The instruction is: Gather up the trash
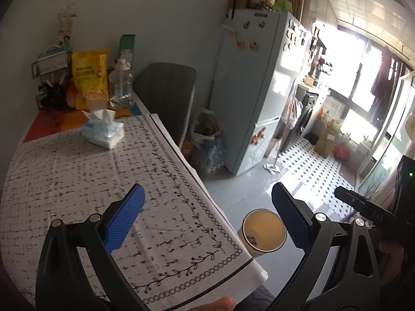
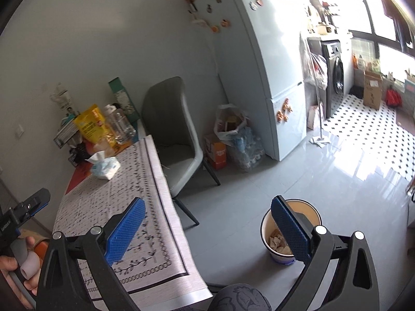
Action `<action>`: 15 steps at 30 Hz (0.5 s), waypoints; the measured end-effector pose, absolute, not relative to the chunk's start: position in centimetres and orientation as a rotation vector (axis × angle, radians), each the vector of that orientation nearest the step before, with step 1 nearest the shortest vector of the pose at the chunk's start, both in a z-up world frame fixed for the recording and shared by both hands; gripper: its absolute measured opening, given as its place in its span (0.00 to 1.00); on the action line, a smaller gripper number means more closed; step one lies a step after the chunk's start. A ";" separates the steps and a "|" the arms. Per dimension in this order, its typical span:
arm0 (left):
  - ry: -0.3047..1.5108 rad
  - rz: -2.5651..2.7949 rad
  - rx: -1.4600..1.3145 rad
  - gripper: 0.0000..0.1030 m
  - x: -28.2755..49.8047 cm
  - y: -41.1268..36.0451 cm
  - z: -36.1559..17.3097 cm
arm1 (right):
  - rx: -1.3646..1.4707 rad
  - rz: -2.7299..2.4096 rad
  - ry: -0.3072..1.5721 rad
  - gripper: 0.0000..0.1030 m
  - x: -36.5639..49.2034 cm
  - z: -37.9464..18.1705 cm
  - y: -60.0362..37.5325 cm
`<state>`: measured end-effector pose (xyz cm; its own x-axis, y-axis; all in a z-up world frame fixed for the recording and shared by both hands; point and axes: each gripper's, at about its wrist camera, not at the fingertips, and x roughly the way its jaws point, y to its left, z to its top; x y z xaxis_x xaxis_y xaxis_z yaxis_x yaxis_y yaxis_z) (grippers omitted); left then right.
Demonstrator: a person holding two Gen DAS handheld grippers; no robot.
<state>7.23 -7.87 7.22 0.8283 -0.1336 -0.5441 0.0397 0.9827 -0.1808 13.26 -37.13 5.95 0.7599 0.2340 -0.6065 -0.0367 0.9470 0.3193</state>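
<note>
Black frames, blue textured fingers [image 1: 124,219], silver screws.

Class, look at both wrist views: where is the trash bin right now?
The trash bin stands on the grey floor beside the table, on its right, seen low in both views, partly behind the right gripper.

Table [image 1: 77,181]: covered by a white cloth printed with grid marks and a vine border; an orange-red surface is exposed at the far end.
On the table: a tissue pack [image 1: 103,132] at mid-length; a yellow bag [image 1: 89,77] and a clear bottle [image 1: 120,85] at the far end.
Floor [image 2: 298,181]: grey tiles; a bin [image 2: 290,230] holding crumpled paper is seen standing right of the table.
</note>
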 end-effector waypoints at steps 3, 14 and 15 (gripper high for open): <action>0.541 -0.052 -0.167 0.94 4.4 -6.5 8.3 | 0.274 0.165 0.673 0.92 12.0 7.3 -36.1; 0.466 0.021 -0.177 0.94 -2.3 -3.9 9.4 | 0.228 0.221 0.615 0.92 7.7 10.3 -34.1; 0.458 0.030 -0.181 0.94 -2.6 -3.7 9.5 | 0.228 0.225 0.614 0.92 7.5 10.4 -34.0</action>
<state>-2.60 -3.65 9.54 0.8966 -0.0123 -0.4426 -0.0690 0.9835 -0.1671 7.46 -34.04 10.39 0.7949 0.2748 -0.5410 -0.1401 0.9506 0.2770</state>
